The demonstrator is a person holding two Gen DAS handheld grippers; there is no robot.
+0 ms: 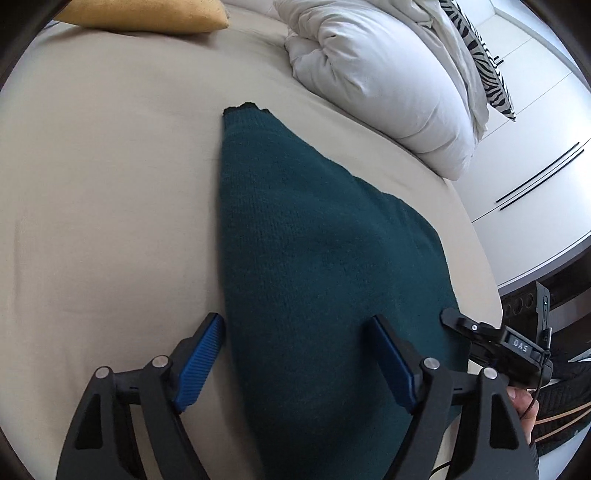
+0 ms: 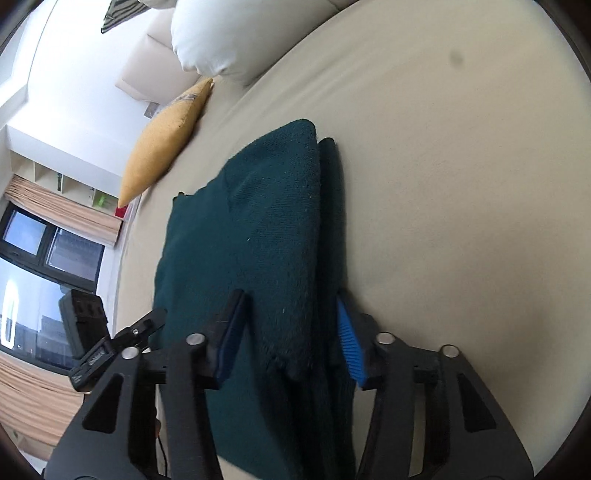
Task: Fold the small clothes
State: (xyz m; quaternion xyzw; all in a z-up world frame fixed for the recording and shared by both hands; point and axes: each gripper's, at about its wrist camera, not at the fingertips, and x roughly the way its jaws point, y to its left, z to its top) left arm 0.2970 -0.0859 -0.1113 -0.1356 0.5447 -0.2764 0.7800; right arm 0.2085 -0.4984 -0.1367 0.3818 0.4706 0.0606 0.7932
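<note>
A white duvet (image 1: 388,85) and a yellow cushion (image 1: 147,16) lie on the bed (image 1: 92,184), far past the fingers; nothing blocks the way. The green sweater (image 1: 314,258) is folded on the bed, its long side running away from the fingers. Its near end is cut off below. The left gripper (image 1: 295,363) has its fingers wide apart, holding nothing. The right gripper (image 2: 291,336) has its fingers part open on both sides of the sweater's folded edge; I cannot tell if they pinch it.
</note>
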